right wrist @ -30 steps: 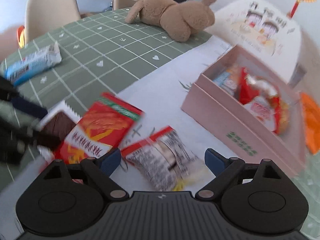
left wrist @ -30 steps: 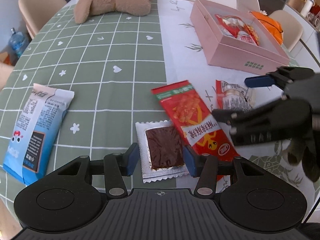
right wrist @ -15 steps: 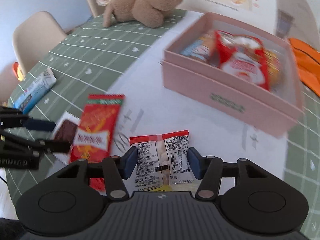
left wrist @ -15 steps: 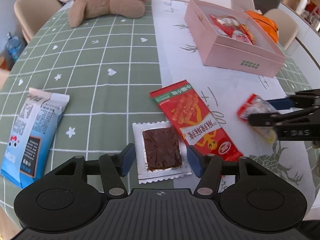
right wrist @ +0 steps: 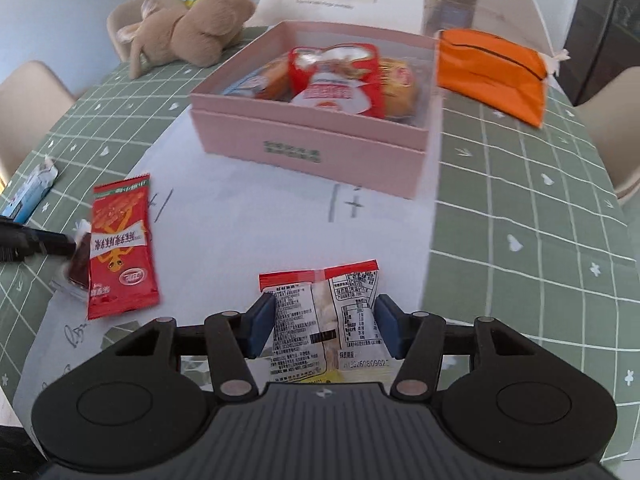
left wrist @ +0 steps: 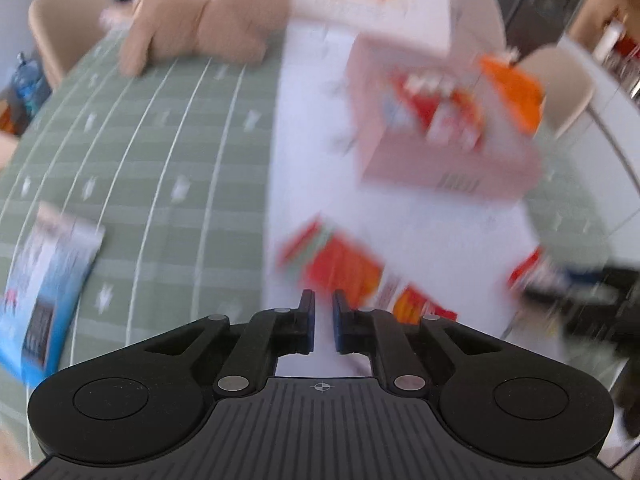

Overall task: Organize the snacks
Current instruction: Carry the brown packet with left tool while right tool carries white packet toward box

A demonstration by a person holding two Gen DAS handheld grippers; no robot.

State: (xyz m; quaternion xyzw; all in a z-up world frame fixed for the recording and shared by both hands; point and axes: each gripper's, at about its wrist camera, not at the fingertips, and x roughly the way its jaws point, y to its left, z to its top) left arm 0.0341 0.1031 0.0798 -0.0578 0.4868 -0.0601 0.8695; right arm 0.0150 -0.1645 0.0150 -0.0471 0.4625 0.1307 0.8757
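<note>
A: Free room? White paper strip bare at 12 o'clock, from the right gripper up to the pink box.
B: Box wall blocks at 12. Top open, snacks inside.
A: 10 o'clock: red packet flat on the paper, left gripper just beside it.
B: 2 o'clock green tablecloth bare. Orange pouch at 1, beside the box.
A: Plush toy at 11, well apart.
</note>
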